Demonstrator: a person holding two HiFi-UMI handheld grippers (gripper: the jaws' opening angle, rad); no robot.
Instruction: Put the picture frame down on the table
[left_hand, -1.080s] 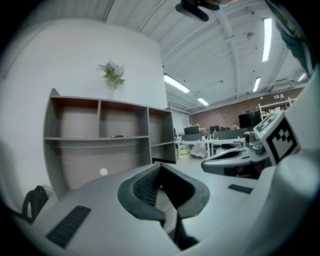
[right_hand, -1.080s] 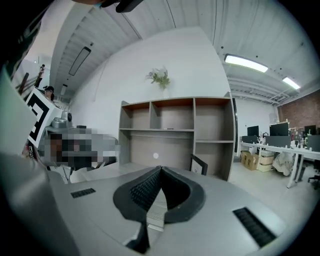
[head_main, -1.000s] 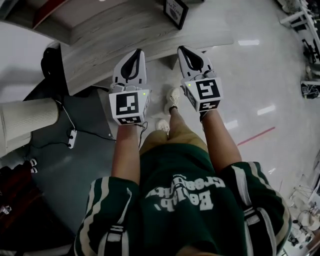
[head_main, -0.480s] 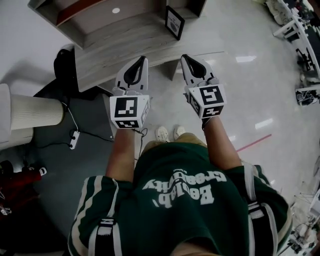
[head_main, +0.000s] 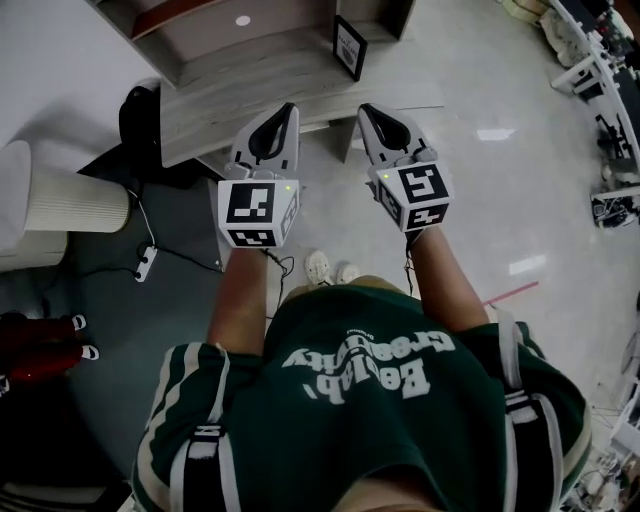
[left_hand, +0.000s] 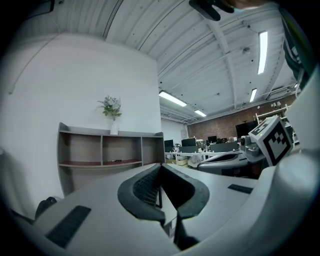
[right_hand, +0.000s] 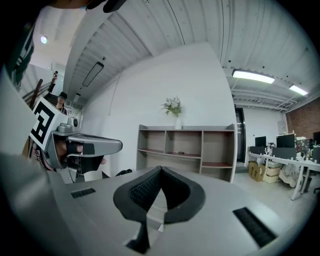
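A small black picture frame (head_main: 350, 47) stands upright on the pale wooden table (head_main: 240, 95) in the head view, in front of a shelf unit (head_main: 200, 35). My left gripper (head_main: 289, 108) and right gripper (head_main: 364, 108) are held side by side over the table's near edge, pointing toward the frame and short of it. Both are shut with nothing between the jaws. The left gripper view shows its tips (left_hand: 160, 166) meeting; in the right gripper view the other pair of tips (right_hand: 161, 169) also meets. Neither gripper touches the frame.
The shelf unit (left_hand: 110, 150) (right_hand: 190, 145) stands against the white wall with a vase of flowers (left_hand: 112, 112) on top. A white ribbed cylinder (head_main: 70, 215) and a power strip (head_main: 146, 264) lie on the floor at left. Office desks (head_main: 600, 70) stand at right.
Both grippers have risen and moved forward toward the table, staying shut. The table, shelf and picture frame now show more fully at the top of the head view.
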